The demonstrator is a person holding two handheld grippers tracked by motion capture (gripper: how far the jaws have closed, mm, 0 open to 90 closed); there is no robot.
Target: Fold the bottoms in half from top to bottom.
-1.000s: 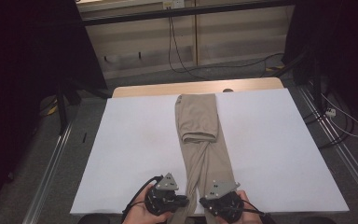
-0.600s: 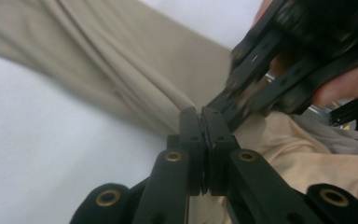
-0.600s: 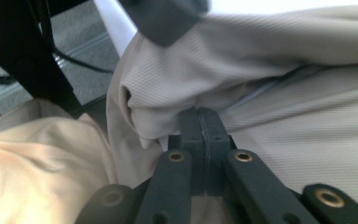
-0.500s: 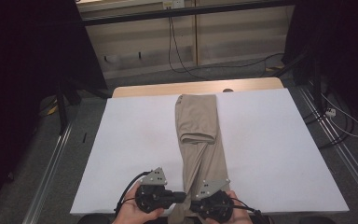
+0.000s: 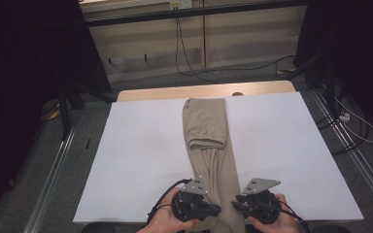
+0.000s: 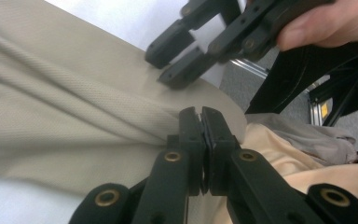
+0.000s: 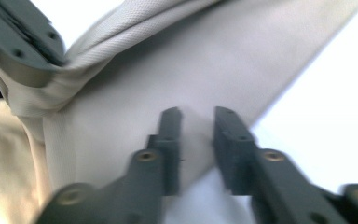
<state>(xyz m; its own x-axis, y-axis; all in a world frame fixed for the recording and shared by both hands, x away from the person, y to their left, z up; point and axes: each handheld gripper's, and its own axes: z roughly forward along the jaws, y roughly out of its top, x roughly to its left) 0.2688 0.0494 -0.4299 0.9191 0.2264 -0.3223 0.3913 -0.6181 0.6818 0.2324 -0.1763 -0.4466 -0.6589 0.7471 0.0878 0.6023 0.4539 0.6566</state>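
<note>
Beige trousers (image 5: 206, 121) lie folded lengthwise down the middle of the white table (image 5: 141, 145), with one leg end running to the near edge. My left gripper (image 5: 216, 209) is shut on that near end, and the cloth (image 6: 74, 102) bunches into its closed jaws (image 6: 201, 112). My right gripper (image 5: 235, 204) faces it from the right, just over the same cloth (image 7: 214, 56). Its jaws (image 7: 198, 114) have just been opening and stand apart with nothing pinched between them. In the left gripper view, the right gripper (image 6: 168, 65) rests its tips on the fabric.
A wooden table edge (image 5: 204, 91) shows behind the white sheet. Cables (image 5: 184, 58) trail across the floor beyond it. Metal rails (image 5: 53, 170) run along both sides. The person's peach clothing (image 6: 279, 154) lies close behind the near edge.
Both hands shifted left at the near edge, then came back to the right, ending further right than a second ago. The folded trousers stay where they were.
</note>
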